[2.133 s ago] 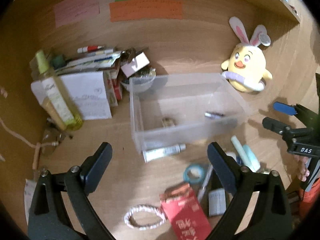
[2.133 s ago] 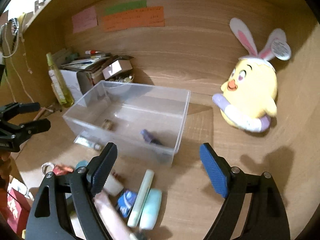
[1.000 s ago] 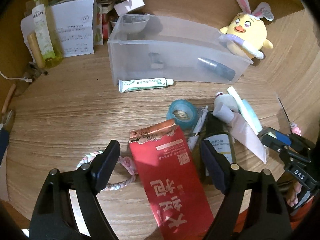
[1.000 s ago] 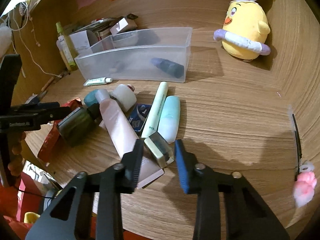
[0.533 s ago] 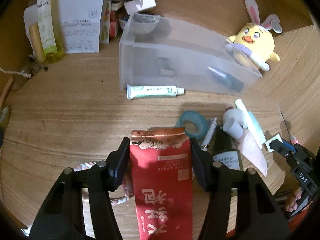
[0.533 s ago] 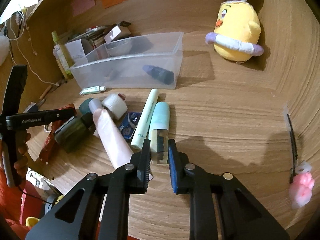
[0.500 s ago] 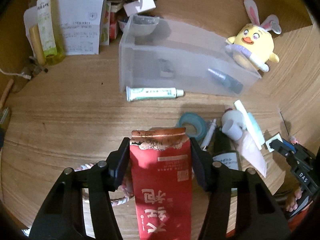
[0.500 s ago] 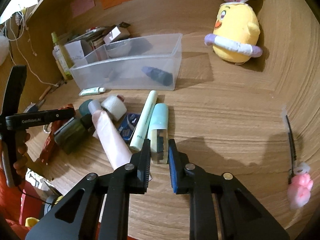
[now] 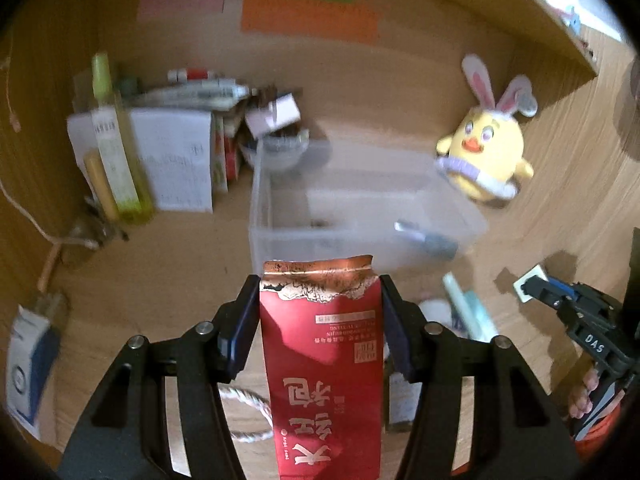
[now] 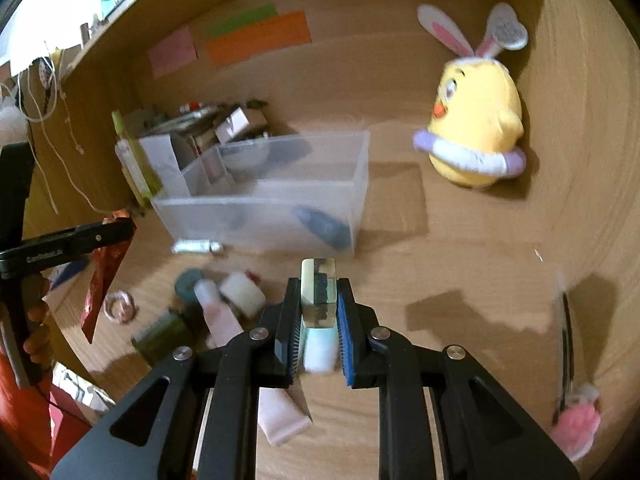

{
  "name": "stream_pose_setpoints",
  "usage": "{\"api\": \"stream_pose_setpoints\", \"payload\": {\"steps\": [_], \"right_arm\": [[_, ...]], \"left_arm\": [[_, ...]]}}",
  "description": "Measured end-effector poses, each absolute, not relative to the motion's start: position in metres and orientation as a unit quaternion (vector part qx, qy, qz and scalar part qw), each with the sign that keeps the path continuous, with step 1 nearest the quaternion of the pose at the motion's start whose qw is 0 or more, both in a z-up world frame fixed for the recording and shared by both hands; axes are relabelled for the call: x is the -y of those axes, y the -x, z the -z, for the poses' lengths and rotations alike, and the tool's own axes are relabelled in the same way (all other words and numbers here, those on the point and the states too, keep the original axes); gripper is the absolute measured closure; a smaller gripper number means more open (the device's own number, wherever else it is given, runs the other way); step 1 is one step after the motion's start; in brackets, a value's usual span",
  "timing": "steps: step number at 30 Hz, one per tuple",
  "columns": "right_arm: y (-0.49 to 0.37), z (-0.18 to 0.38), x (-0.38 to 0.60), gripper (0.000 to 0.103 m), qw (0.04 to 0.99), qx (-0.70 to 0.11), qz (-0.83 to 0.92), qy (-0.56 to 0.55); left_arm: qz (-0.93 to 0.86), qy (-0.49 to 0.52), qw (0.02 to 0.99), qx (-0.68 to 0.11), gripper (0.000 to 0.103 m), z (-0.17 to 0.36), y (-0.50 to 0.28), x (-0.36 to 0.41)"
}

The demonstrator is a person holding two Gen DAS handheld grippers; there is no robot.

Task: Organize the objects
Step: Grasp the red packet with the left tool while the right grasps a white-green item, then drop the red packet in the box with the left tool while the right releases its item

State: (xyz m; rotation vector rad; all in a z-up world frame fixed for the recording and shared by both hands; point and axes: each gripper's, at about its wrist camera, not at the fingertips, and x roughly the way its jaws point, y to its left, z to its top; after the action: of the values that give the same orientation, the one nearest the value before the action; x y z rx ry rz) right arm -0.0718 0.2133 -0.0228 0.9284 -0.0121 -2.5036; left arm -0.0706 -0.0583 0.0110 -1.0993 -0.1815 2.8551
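Note:
My left gripper (image 9: 318, 296) is shut on a red packet with gold print (image 9: 320, 344), held lifted above the wooden desk, in front of the clear plastic bin (image 9: 352, 216). The packet also shows from the side in the right wrist view (image 10: 105, 268), clamped in that left gripper (image 10: 120, 232). My right gripper (image 10: 319, 288) is shut on a small pale-green tube with a clear cap (image 10: 319, 300), raised off the desk. In the left wrist view this right gripper (image 9: 532, 286) appears at the right edge with the tube's end (image 9: 527, 288) in its tip. A dark tube (image 10: 320, 228) lies inside the bin (image 10: 272, 216).
Below lie a pink tube (image 10: 240, 340), a white roll (image 10: 242, 292), a dark bottle (image 10: 160, 334), a teal tape ring (image 10: 188, 282) and a white tube (image 10: 196, 246). A yellow bunny-eared plush (image 10: 474, 136) sits back right. Boxes, papers and a yellow-green bottle (image 9: 114, 152) crowd the back left. A rope ring (image 9: 244, 412) lies nearby.
Both grippers have risen from the desk with their loads: the left with the red packet, the right with the pale-green tube. Each view now tilts up toward the back wall.

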Motion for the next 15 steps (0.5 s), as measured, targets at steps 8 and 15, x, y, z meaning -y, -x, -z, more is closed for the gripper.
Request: {"api": "stream_pose_setpoints", "payload": {"steps": [8,15], "right_arm": [[0.095,-0.007,-0.191,0.088,0.257,0.019,0.917,-0.303],[0.122,-0.027,-0.162,0.088,0.277,0.020,0.916,-0.289]], "left_arm": [[-0.947,0.315,0.031,0.050,0.046,-0.050,0.082,0.063],[-0.951,0.304,0.031,0.033,0.046,-0.063,0.106,0.052]]}}
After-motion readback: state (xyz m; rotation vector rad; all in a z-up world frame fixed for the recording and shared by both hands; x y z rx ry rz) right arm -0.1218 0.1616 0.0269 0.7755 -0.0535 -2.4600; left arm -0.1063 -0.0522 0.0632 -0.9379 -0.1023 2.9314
